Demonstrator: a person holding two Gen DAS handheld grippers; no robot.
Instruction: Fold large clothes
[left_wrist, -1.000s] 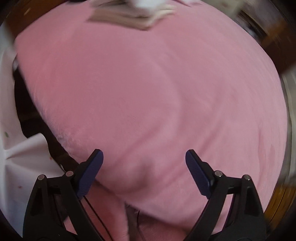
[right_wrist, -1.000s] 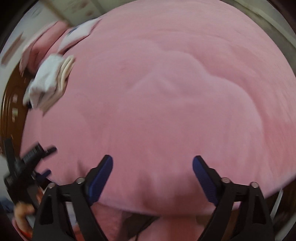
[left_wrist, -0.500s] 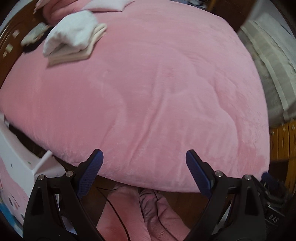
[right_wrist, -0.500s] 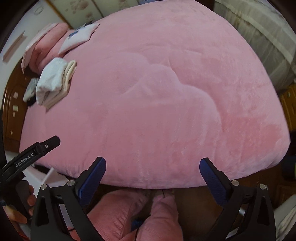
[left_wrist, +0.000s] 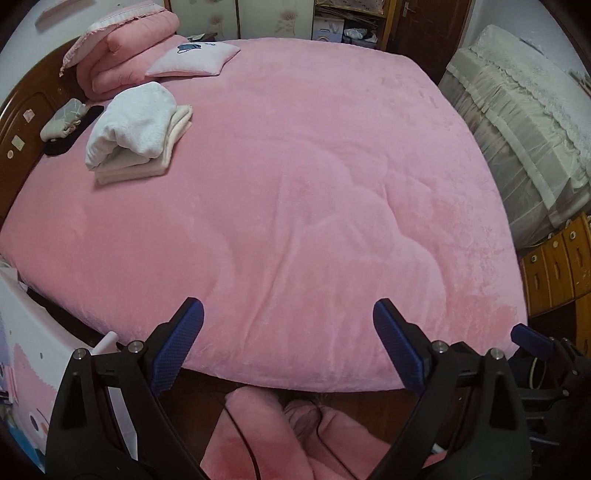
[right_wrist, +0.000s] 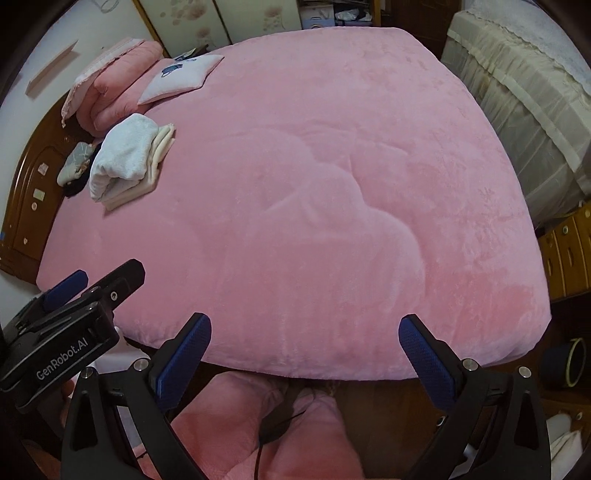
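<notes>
Left wrist: folded clothes (left_wrist: 136, 129) lie well beyond left gripper (left_wrist: 288, 332).

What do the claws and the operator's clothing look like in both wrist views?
Both claws match: the left claw and right claw have black angular plastic arms with silver pivot bolts and dark blue textured pads. In the right wrist view the left unit's black body carries white "GenRobot.AI" lettering. A thin black cable runs down over the person's pink fleece trousers.
</notes>
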